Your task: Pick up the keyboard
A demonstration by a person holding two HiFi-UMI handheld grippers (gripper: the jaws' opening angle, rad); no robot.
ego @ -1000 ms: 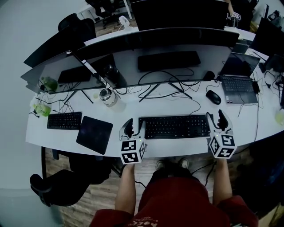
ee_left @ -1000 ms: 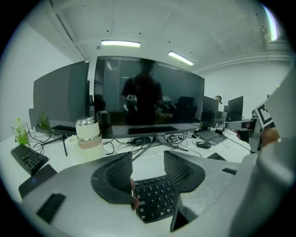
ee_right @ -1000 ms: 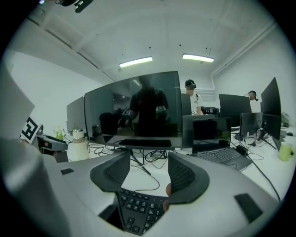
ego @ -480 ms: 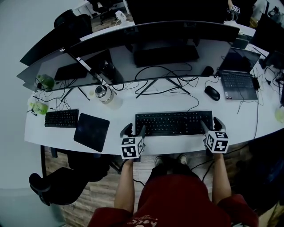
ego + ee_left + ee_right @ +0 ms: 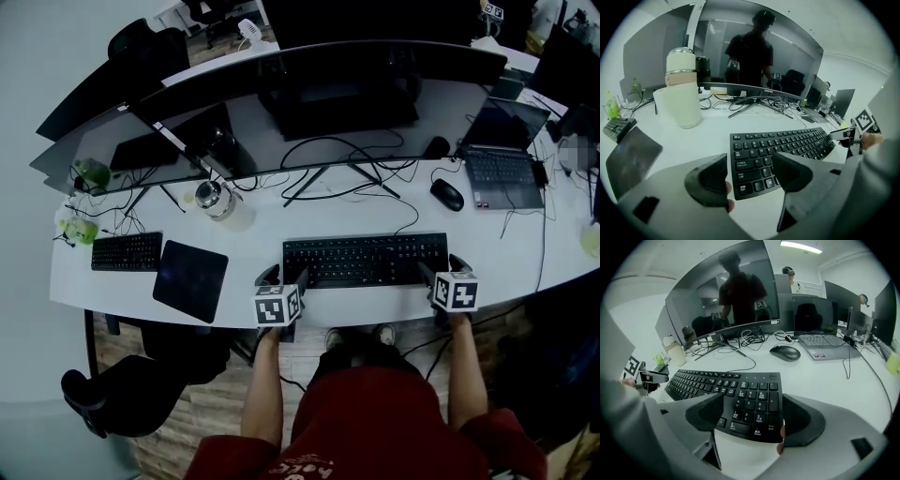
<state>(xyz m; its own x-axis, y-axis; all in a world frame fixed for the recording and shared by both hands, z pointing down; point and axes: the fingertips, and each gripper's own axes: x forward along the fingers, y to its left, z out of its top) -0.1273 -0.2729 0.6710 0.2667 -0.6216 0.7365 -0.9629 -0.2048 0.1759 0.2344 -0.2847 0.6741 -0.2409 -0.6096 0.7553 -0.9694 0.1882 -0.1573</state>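
Count on the counter [image 5: 525, 253]: two keyboards, one mouse [image 5: 449, 194], one laptop [image 5: 504, 178], one dark pad [image 5: 190, 280], one pale flask [image 5: 214, 197], one wide curved monitor [image 5: 328, 94]. Two grippers, one in each of the person's hands.

The keyboard [image 5: 366, 260] I am after is the larger of the two. It is black and full-size with a number block, lies flat, and has its cable running off its far edge. It spans the gap between my two grippers, with one short end at each. The small second keyboard [image 5: 127, 251] lies well outboard of the left gripper, past the dark pad.

Left gripper [image 5: 284, 275]: the jaws stand wide apart and have just been opening. In the left gripper view the keyboard's [image 5: 787, 145] near left corner lies between them. The inner jaw hangs over the key rows and the outer jaw is off the end. I see no pad pressing on it. The flask [image 5: 682, 89] stands ahead and to the outer side.

Right gripper [image 5: 441, 269]: the jaws are also wide and have just been opening. In the right gripper view the number-block end [image 5: 754, 401] sits between them. The outer jaw is just beside the keyboard's end edge, but I cannot tell if it touches. The mouse [image 5: 786, 352] and laptop [image 5: 825, 344] lie ahead of it.
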